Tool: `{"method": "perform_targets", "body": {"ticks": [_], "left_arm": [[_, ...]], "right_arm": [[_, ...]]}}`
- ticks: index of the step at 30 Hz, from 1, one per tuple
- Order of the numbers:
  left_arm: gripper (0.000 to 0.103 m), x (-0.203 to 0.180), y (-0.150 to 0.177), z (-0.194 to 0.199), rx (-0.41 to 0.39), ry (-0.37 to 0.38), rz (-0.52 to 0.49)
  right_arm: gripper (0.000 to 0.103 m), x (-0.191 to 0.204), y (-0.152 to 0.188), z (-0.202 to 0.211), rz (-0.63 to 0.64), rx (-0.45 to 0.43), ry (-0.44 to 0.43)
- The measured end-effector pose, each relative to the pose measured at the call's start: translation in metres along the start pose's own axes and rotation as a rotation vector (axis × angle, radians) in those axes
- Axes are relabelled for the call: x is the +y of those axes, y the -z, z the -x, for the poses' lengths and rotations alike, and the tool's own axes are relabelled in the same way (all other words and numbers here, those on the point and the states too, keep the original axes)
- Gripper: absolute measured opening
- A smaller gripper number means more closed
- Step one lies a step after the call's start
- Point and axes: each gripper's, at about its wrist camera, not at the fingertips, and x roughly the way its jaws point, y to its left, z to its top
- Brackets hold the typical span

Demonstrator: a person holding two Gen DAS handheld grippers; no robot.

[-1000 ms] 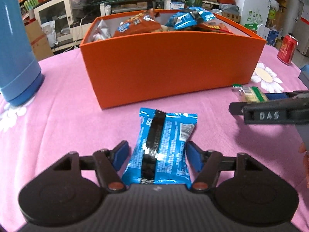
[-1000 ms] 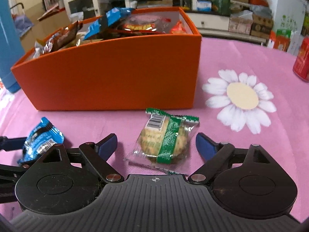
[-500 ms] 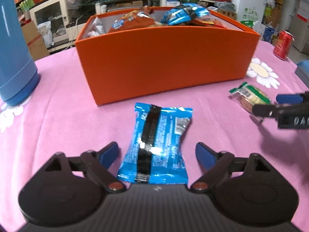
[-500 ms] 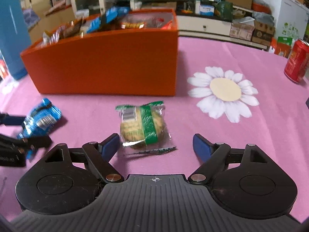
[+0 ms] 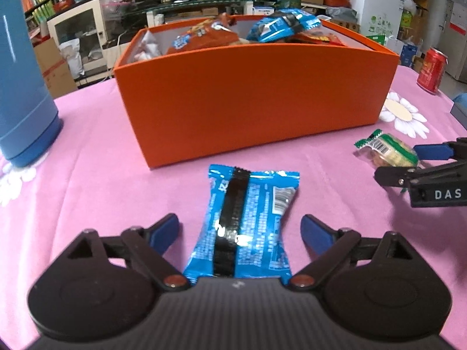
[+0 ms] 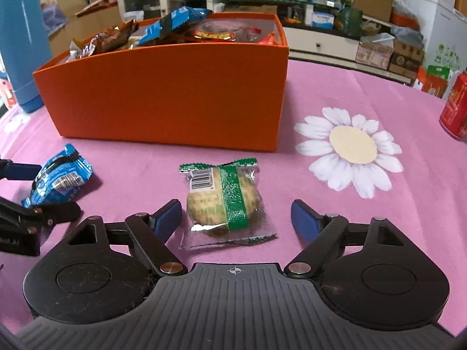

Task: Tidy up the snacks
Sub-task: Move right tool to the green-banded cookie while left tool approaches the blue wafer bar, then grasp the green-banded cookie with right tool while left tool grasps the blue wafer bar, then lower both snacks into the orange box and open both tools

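Pink daisy-print tablecloth (image 6: 306, 87), orange box (image 5: 251, 99) of snacks at far side; left gripper (image 5: 239, 230) has just been opening, jaws spread w/ blue packet (image 5: 248, 221) lying between, untouched; right gripper (image 6: 236, 213) spread around green cookie packet (image 6: 223, 201), pads clear.

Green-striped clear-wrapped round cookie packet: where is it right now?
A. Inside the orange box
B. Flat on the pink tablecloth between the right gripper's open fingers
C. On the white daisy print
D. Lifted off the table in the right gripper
B: the green-striped clear-wrapped round cookie packet lies flat on the pink tablecloth, in front of the orange box, with the right gripper open around it and neither pad pressing it.
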Motion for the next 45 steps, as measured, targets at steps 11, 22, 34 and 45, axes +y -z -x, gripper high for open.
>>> {"method": "perform_targets", "body": {"ticks": [11, 22, 34, 45], "left_arm": [[0.095, 0.0, 0.002, -0.002, -0.019, 0.006, -0.003], [0.053, -0.008, 0.001, 0.011, 0.001, 0.058, -0.054], [0.052, 0.01, -0.007, 0.087, -0.044, 0.113, 0.125], [0.052, 0.042, -0.02, 0.089, -0.071, 0.097, 0.167]], "right_arm": [[0.094, 0.0, 0.003, -0.006, 0.019, 0.002, -0.008], [0.033, 0.001, 0.006, 0.012, 0.055, -0.005, -0.033], [0.032, -0.008, 0.0, 0.086, -0.008, -0.145, -0.072], [0.032, -0.015, -0.043, 0.094, -0.097, -0.222, -0.165]]}}
